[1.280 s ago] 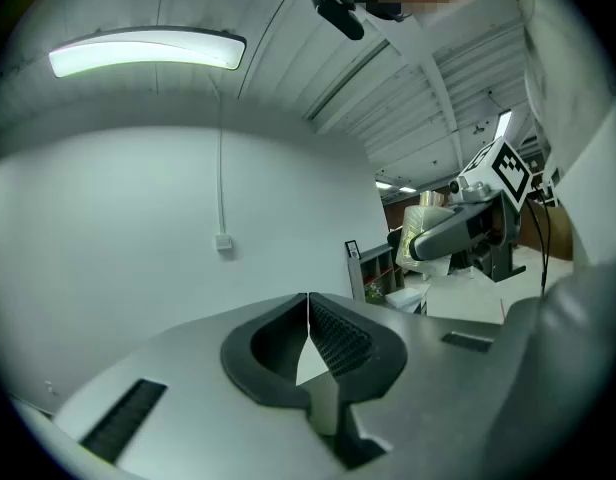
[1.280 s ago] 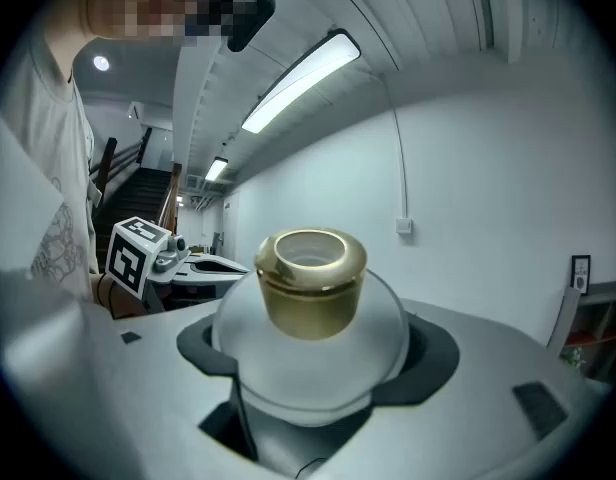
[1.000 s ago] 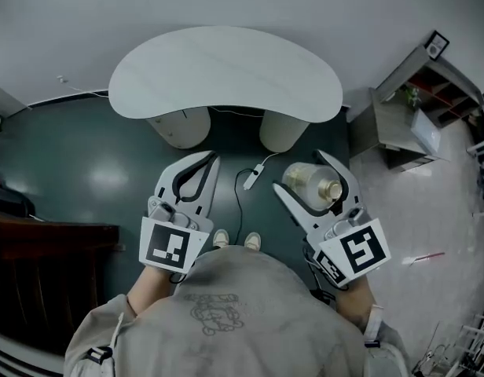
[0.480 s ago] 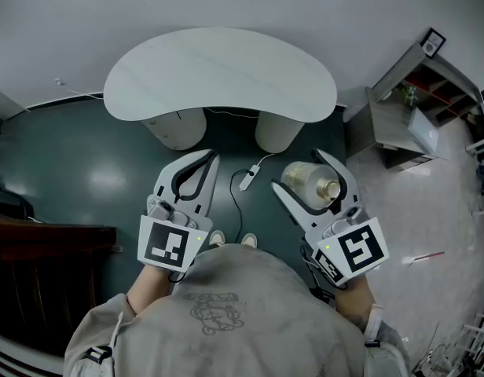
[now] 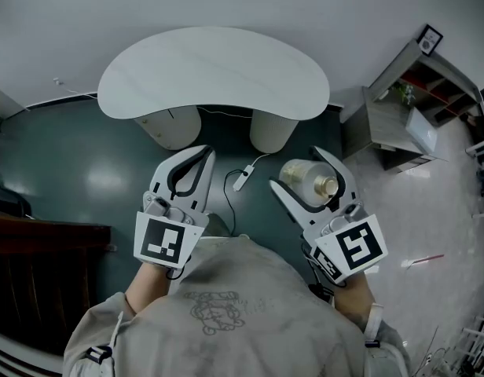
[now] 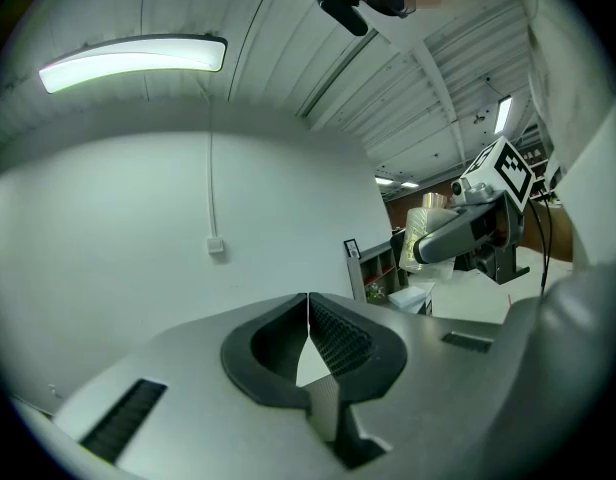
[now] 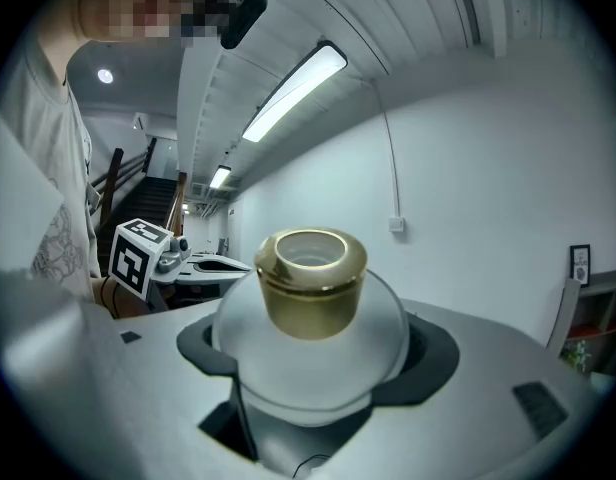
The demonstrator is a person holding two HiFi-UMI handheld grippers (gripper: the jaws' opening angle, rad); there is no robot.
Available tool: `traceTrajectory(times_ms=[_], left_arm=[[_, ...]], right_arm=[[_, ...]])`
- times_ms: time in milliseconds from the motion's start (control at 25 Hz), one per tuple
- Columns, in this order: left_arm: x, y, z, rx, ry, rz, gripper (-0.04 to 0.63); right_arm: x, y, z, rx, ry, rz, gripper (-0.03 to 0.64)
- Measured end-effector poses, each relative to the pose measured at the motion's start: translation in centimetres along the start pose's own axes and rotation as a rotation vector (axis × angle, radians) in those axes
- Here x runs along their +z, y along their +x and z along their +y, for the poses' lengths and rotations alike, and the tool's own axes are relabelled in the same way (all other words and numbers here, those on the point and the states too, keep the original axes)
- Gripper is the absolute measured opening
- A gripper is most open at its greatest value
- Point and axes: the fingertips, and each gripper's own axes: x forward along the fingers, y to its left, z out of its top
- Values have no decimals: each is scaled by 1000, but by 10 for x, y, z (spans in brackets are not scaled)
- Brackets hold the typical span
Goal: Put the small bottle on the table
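Workshop-like room, white table (image 5: pixel 213 73), shelf unit (image 5: pixel 393 120) (strip lights (image 6: pixel 133 60) overhead)

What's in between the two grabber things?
In the head view, a small white plug on a cable lies on the dark green floor, between the shut left gripper and the right gripper holding the small bottle.

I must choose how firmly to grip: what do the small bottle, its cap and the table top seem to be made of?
The bottle looks like frosted glass or plastic: milky and translucent; I cannot tell which. The cap looks metallic, gold with a soft sheen, possibly coated plastic. The table top is smooth matte white, perhaps laminate.
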Motion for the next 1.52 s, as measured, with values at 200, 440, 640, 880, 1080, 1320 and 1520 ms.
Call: traceTrajectory(times_ms=[200, 440, 640, 880, 1080, 1320, 1520], left_arm=[[-3, 16, -13, -24, 10, -29, 20], [-14, 43, -22, -88, 26, -48, 20], [-14, 66, -20, -128, 29, -61, 20], [-20, 91, 0, -160, 19, -53, 20], [-21, 120, 28, -176, 7, -47, 20], [-26, 161, 72, -210, 13, -32, 20], [-22, 202, 111, -239, 7, -26, 20]], right_arm=[[-14, -5, -13, -26, -5, -1, 347], [-28, -3, -33, -97, 2, -14, 348], [-38, 4, -48, -132, 21, 3, 347], [-39, 29, -65, -158, 30, 27, 347], [-33, 61, -85, -174, 43, 40, 347], [-26, 112, -113, -203, 62, 56, 347], [-15, 156, -142, -231, 73, 77, 348]])
